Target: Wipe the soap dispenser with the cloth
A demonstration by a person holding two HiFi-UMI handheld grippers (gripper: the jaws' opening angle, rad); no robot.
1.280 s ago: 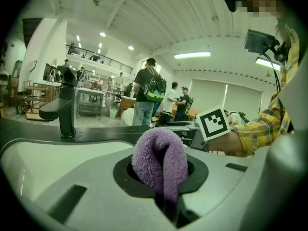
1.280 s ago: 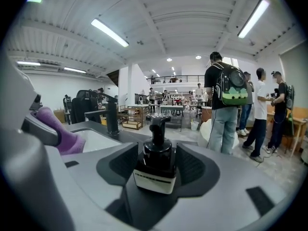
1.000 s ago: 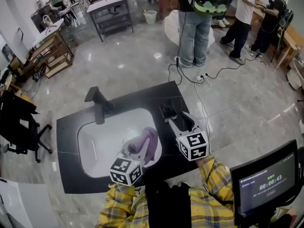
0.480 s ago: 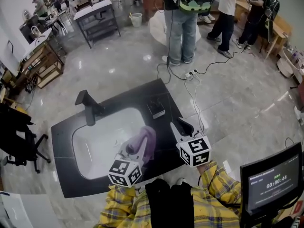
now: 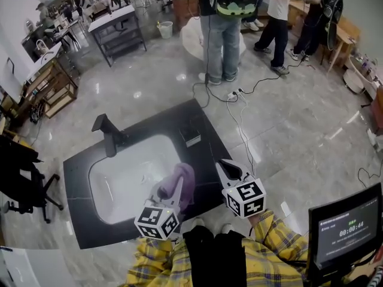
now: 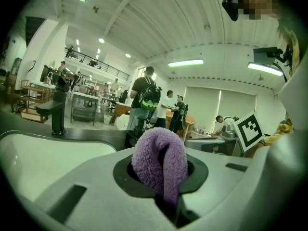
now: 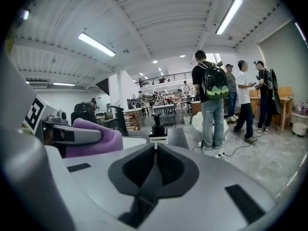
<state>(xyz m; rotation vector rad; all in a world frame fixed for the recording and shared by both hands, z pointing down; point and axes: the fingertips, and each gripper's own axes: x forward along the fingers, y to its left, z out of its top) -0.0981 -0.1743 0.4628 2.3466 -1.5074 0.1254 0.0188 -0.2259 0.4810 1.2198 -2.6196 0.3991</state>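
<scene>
The black soap dispenser [image 5: 190, 137] stands upright on the dark counter [image 5: 203, 166] to the right of the basin, and it shows straight ahead in the right gripper view [image 7: 157, 129]. My left gripper [image 5: 173, 190] is shut on a folded purple cloth [image 5: 182, 181] over the basin's near right corner. The cloth [image 6: 161, 160] bulges out between its jaws. My right gripper [image 5: 229, 167] hovers by the counter's right near edge, well short of the dispenser. Its jaws have just been closing and now meet with nothing between them [image 7: 155, 150].
A black faucet [image 5: 108, 133] rises at the back left of the white basin [image 5: 119, 181]. Cables [image 5: 239, 130] trail across the glossy floor right of the counter. Several people [image 5: 224, 17] stand beyond it. A monitor [image 5: 344, 229] sits at my lower right.
My right gripper drew back from the soap dispenser toward the counter's near edge, and its jaws closed empty. My left gripper with the cloth shifted slightly toward me.
</scene>
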